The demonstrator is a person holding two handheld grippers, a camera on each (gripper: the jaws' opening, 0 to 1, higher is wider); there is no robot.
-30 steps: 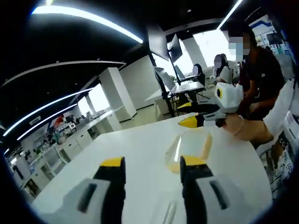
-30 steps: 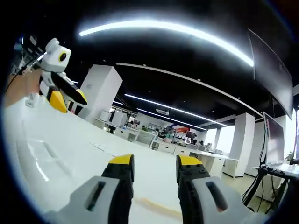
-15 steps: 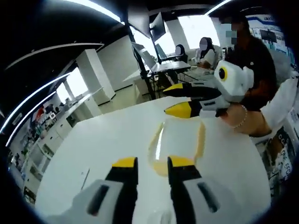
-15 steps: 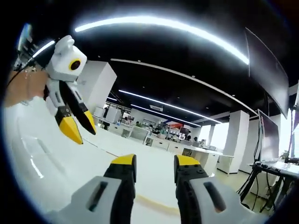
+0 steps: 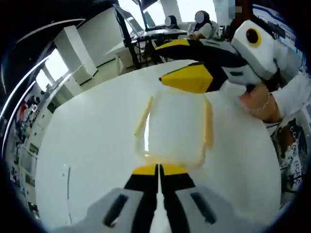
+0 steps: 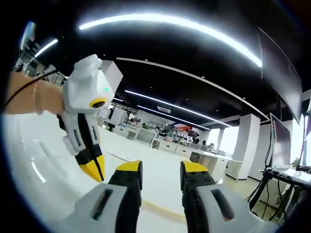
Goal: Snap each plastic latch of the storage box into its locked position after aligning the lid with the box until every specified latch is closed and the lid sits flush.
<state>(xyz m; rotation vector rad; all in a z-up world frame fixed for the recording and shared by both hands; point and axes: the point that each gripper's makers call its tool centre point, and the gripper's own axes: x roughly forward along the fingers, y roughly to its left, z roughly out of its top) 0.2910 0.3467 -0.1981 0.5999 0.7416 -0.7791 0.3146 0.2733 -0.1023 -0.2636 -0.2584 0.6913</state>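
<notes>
The clear storage box (image 5: 175, 127) with pale yellow latches along its sides lies on the white table (image 5: 92, 141). My left gripper (image 5: 159, 170) is shut, empty, with its yellow tips at the box's near end latch. My right gripper (image 5: 163, 63) reaches in from the upper right, held in a hand (image 5: 257, 103), and stands open over the box's far end. In the right gripper view the right gripper (image 6: 160, 169) is open with nothing between its fingers. The left gripper (image 6: 95, 172) points down at the left, shut. A yellow box edge (image 6: 160, 208) shows below the jaws.
The table's far edge (image 5: 121, 73) runs close behind the box. Beyond it stand desks with monitors (image 5: 129, 19) and seated people (image 5: 201, 22). Another person's clothing (image 5: 294, 145) is at the right edge. In the right gripper view, rows of desks (image 6: 170, 143) lie beyond the table.
My left gripper has gone from open to shut and moved in over the box's near end. The right gripper has come closer above the far end and stayed open.
</notes>
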